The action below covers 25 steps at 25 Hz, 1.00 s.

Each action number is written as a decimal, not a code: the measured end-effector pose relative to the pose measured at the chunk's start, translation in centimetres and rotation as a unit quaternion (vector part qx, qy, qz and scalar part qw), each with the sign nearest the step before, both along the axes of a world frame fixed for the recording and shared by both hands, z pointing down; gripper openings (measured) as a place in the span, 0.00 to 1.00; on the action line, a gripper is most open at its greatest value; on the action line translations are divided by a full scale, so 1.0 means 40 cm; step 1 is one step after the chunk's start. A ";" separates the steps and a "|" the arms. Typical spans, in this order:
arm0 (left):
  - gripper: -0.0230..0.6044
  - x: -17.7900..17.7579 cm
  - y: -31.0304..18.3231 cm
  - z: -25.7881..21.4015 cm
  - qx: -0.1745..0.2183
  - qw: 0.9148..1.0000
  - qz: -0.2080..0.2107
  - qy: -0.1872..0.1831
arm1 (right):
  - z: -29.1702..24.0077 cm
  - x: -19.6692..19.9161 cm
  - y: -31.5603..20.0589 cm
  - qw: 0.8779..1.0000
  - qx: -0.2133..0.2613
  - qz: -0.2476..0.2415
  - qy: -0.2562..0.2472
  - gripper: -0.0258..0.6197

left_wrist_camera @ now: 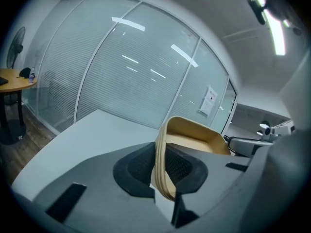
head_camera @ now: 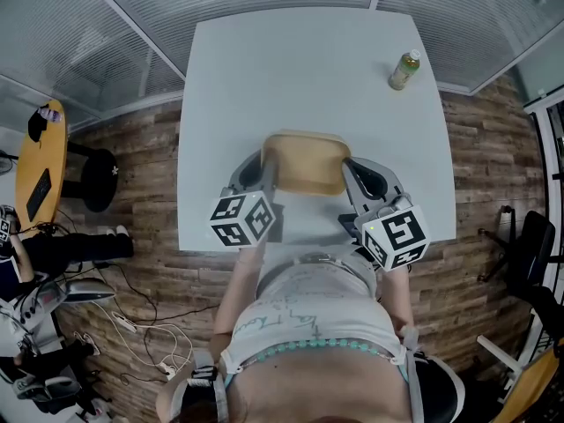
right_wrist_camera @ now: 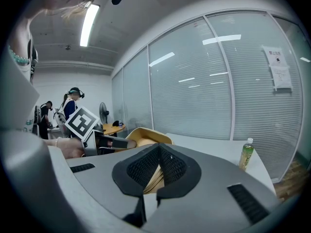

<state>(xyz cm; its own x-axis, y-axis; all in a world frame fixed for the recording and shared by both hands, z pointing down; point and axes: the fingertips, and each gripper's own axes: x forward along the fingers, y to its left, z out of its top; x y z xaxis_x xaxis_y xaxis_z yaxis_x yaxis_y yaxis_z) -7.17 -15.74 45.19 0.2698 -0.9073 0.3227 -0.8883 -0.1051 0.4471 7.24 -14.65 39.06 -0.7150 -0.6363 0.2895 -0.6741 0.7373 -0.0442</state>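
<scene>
A shallow tan tray (head_camera: pixel 305 162) hangs above the near part of the white table (head_camera: pixel 308 69), held from both sides. My left gripper (head_camera: pixel 267 176) is shut on its left rim; in the left gripper view the tan rim (left_wrist_camera: pixel 162 171) runs between the black pads (left_wrist_camera: pixel 187 168). My right gripper (head_camera: pixel 350 181) is shut on the right rim, and the tray (right_wrist_camera: pixel 146 136) shows beyond its pads (right_wrist_camera: pixel 171 166). The other gripper's marker cube (right_wrist_camera: pixel 83 123) appears at the left of the right gripper view.
A green drink bottle (head_camera: pixel 404 70) stands at the table's far right, also seen as the bottle (right_wrist_camera: pixel 246 154). Glass partition walls (left_wrist_camera: pixel 121 76) surround the table. A round wooden side table (head_camera: pixel 41 161) stands left; cables lie on the wood floor (head_camera: pixel 132 324). People stand in the background (right_wrist_camera: pixel 68 106).
</scene>
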 end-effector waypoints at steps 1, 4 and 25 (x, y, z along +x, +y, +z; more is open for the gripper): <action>0.09 0.001 0.001 0.001 0.000 1.000 0.000 0.001 | 0.000 0.000 0.001 1.000 0.000 0.000 0.000 0.04; 0.09 0.004 0.002 0.001 0.001 1.000 -0.001 -0.006 | 0.001 0.002 0.001 1.000 0.000 -0.002 0.000 0.04; 0.09 0.011 0.001 0.024 -0.013 1.000 0.003 -0.012 | 0.012 0.000 0.002 1.000 -0.008 -0.011 0.010 0.04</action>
<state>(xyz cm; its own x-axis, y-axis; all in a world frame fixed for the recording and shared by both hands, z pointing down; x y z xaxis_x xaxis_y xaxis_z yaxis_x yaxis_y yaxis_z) -6.74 -15.71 46.16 0.2664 -0.8974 0.3517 -0.8982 -0.0987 0.4284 7.24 -14.58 39.55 -0.7229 -0.6160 0.3130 -0.6588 0.7511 -0.0432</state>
